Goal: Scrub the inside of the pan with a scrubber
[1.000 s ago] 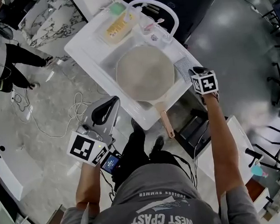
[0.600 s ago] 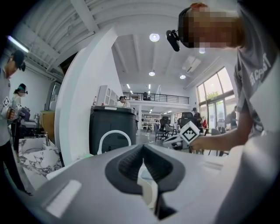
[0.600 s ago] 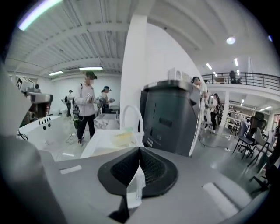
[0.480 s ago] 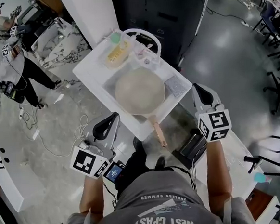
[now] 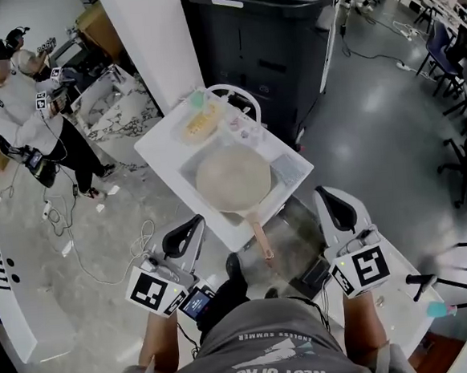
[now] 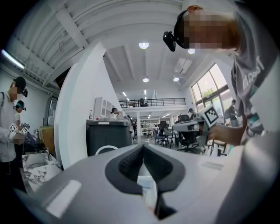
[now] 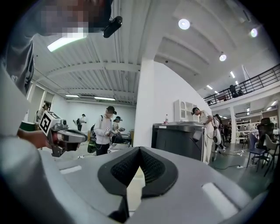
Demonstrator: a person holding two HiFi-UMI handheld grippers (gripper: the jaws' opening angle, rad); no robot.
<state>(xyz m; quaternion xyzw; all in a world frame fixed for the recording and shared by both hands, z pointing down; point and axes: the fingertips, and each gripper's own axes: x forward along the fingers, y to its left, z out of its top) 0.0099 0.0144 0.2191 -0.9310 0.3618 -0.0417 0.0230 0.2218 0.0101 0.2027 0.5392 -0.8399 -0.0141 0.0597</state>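
Left gripper (image 5: 181, 236): jaws together, empty;
Right gripper (image 5: 336, 208): jaws together, empty;
Pan (image 5: 233, 178): round, pale inside, long handle;
Scrubber (image 5: 287, 169): flat grey square right of pan

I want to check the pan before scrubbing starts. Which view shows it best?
The head view: the whole pan sits in the white sink, seen from above, its handle pointing toward the picture's bottom edge. Neither gripper view shows the pan; both look out across the room.

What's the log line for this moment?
phase: idle | left claw: shut, empty | right claw: shut, empty | pan: untouched, claws clear
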